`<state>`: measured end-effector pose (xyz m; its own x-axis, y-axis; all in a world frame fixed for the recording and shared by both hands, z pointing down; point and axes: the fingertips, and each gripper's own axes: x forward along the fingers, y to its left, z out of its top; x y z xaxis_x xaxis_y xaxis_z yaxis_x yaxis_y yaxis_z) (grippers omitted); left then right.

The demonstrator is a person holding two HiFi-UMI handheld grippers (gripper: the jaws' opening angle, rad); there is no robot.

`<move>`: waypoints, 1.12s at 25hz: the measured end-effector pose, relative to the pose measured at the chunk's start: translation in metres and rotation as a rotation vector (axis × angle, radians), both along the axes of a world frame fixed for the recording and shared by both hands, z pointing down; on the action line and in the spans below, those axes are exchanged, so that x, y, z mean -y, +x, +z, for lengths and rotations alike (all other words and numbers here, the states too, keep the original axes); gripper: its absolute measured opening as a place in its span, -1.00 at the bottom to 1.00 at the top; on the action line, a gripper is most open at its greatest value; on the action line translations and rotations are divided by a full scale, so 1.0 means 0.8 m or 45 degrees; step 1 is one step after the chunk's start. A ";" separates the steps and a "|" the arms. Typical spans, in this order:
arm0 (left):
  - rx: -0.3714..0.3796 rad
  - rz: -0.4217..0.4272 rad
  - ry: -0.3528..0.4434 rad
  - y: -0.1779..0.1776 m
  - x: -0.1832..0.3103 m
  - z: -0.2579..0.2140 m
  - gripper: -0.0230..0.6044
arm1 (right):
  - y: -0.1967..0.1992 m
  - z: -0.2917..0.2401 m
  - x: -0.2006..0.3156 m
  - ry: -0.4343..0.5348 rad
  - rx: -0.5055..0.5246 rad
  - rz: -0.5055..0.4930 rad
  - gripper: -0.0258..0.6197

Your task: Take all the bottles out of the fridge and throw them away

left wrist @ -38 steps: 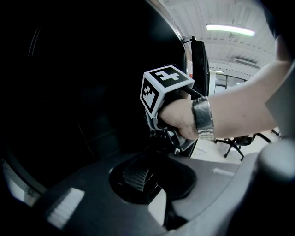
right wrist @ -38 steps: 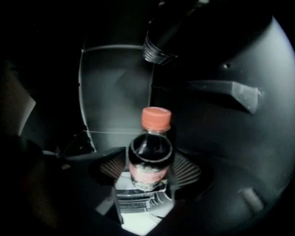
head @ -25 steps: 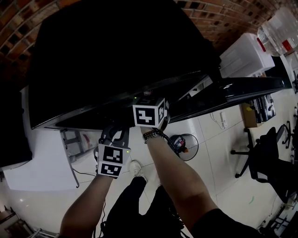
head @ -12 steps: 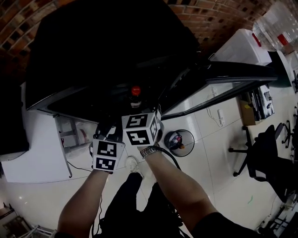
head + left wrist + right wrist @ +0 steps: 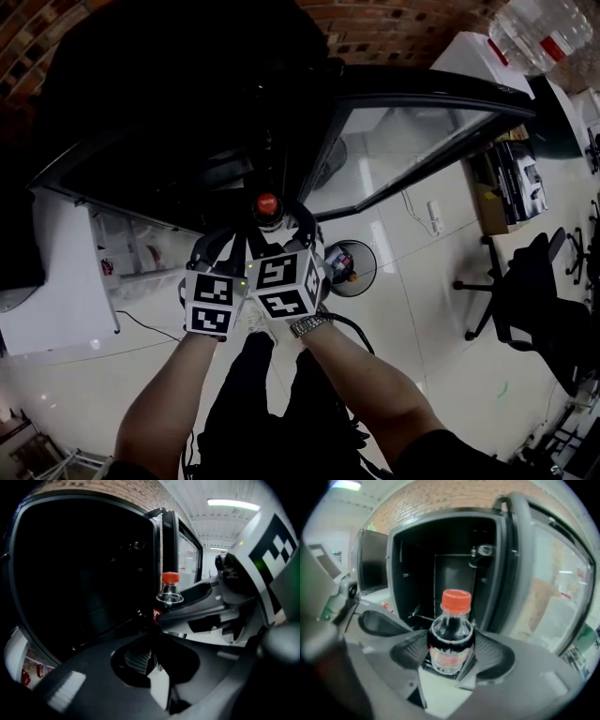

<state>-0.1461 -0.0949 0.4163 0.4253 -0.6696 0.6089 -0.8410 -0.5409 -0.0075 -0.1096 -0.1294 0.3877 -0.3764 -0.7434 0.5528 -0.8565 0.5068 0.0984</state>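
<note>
While the right gripper (image 5: 451, 652) has its two jaws pressed on the sides of a bottle (image 5: 451, 634), the left gripper (image 5: 151, 632) is empty, w/ its jaws brought together and nothing between them. The bottle is small, of clear plastic w/ dark liquid, a red label and an orange-red cap. It stands upright in the grip, its body low between the ribbed pads, neck and cap above them. It is outside the fridge (image 5: 440, 569), just in front of the open, dark compartment, i.e. not on any shelf. Seen from the head view, the two grippers are side by side and very close, left gripper (image 5: 217, 248) beside right gripper (image 5: 272, 223), and the cap of the bottle (image 5: 268, 203) shows above the marker cubes. The fridge (image 5: 169, 103) is black, and its glass door (image 5: 403, 141) stands open toward the right of the picture. Behind the fridge is a brick wall (image 5: 412, 28). On the pale floor (image 5: 422, 319) a round object (image 5: 352, 267) lies near the right gripper, but I cannot tell what it is. A metal wristband (image 5: 307, 325) is on the right wrist.
</note>
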 end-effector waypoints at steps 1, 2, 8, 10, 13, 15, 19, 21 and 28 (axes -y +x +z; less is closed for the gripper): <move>0.000 0.009 -0.003 0.011 -0.004 0.001 -0.92 | 0.012 0.003 -0.008 -0.009 -0.004 0.006 -0.01; 0.001 0.018 -0.006 0.021 -0.009 0.003 -0.91 | 0.024 0.007 -0.017 -0.018 -0.008 0.012 -0.01; -0.002 0.092 -0.029 0.096 -0.040 0.018 -0.91 | 0.108 0.035 -0.065 -0.077 -0.033 0.079 -0.01; -0.004 0.118 -0.041 0.122 -0.052 0.028 -0.91 | 0.136 0.048 -0.079 -0.097 -0.042 0.103 -0.01; -0.004 0.151 -0.062 0.162 -0.069 0.044 -0.91 | 0.180 0.070 -0.100 -0.132 -0.053 0.132 -0.01; -0.002 0.171 -0.076 0.188 -0.080 0.055 -0.91 | 0.209 0.086 -0.113 -0.162 -0.060 0.148 -0.01; 0.009 0.209 -0.115 0.230 -0.100 0.083 -0.91 | 0.255 0.129 -0.141 -0.232 -0.073 0.173 -0.01; 0.017 0.225 -0.136 0.248 -0.109 0.099 -0.91 | 0.274 0.151 -0.153 -0.267 -0.081 0.180 -0.01; 0.027 0.288 -0.194 0.306 -0.127 0.149 -0.91 | 0.327 0.226 -0.186 -0.384 -0.090 0.206 -0.01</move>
<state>0.0988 0.0070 0.5355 0.5398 -0.4589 0.7057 -0.6989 -0.7116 0.0719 0.1524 0.0192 0.5684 -0.2200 -0.5895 0.7773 -0.9243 0.3807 0.0271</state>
